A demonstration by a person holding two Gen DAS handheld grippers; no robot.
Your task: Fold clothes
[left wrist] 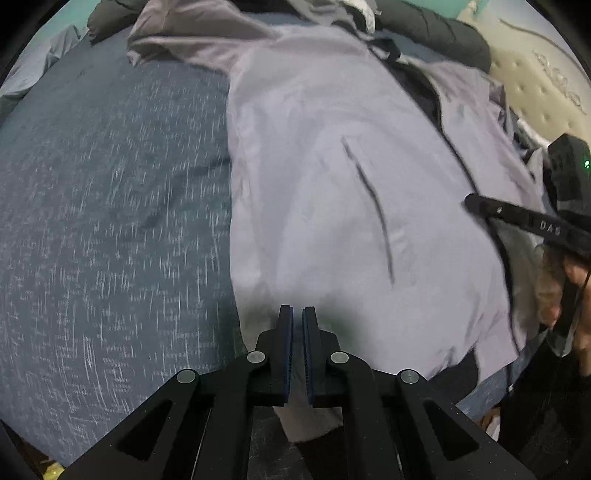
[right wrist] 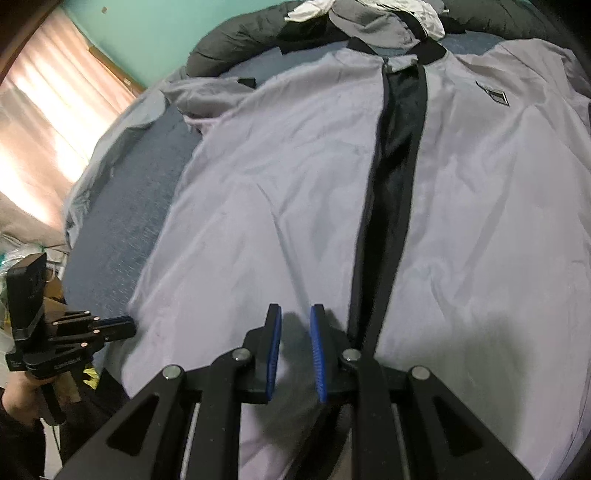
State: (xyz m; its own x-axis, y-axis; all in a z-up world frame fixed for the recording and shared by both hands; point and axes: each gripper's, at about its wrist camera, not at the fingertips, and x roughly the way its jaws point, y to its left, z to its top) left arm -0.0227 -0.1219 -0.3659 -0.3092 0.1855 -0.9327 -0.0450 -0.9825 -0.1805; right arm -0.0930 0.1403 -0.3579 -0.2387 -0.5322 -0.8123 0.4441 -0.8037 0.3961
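Grey jacket [right wrist: 295, 192] lies spread front-up on the bed [left wrist: 110, 221], ahead of both finger pairs, flattened for folding. Left gripper [left wrist: 297, 314] nearly closed, gripping nothing, at the hem edge. Right gripper [right wrist: 295, 314] parted, empty, just left of the zipper strip [right wrist: 399, 166].

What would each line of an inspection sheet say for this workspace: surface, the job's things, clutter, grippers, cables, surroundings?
Surface: bed with a blue speckled sheet.
Job's things: lilac jacket spread flat, front up, dark zip strip down the middle.
Clutter: heap of clothes and a dark quilt at the far end.
Grippers: left gripper nearly closed at the jacket hem; right gripper open above the jacket.
Cables: nothing seen.
Surroundings: green wall, curtain.
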